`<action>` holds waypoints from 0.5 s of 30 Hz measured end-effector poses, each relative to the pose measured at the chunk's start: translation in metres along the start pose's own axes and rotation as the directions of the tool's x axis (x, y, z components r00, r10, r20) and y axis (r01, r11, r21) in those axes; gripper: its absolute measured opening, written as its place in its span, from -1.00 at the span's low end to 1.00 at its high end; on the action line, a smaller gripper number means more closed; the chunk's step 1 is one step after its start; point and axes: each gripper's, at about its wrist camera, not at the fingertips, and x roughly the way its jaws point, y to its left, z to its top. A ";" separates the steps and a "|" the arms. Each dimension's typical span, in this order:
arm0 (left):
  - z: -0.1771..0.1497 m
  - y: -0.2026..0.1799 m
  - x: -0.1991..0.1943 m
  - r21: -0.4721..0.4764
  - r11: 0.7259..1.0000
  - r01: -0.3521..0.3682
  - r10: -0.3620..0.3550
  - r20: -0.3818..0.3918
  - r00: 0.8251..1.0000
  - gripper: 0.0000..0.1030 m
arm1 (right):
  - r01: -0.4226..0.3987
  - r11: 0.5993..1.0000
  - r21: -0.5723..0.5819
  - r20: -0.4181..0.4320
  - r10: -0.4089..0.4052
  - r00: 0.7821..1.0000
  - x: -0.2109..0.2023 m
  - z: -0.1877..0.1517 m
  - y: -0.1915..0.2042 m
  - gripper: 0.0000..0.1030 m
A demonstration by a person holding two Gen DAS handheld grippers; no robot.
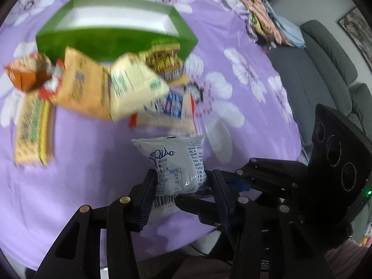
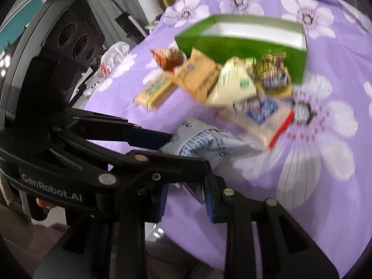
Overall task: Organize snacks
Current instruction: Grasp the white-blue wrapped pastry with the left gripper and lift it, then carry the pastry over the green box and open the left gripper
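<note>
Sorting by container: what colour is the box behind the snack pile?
Green outside, white inside: the box, clearest in the left wrist view.

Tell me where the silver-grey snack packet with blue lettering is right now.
The silver-grey snack packet is clamped in the left tongs, low and central in the left wrist view, above the purple floral cloth and just short of the snack pile.

Silver-white snack packet (image 1: 176,162): glossy plastic film, crinkled, lower centre. Green box (image 1: 116,34): smooth, shiny card, upper left. Purple floral cloth (image 1: 232,121): matt woven fabric; left hand-held gripper (image 1: 183,186): matt black plastic.
</note>
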 end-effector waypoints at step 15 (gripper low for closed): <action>0.107 0.010 -0.034 0.049 0.996 -0.068 0.059 0.168 0.984 -0.08 | 0.035 0.996 -0.080 0.178 -0.020 0.984 0.002 0.110 -0.024 -0.46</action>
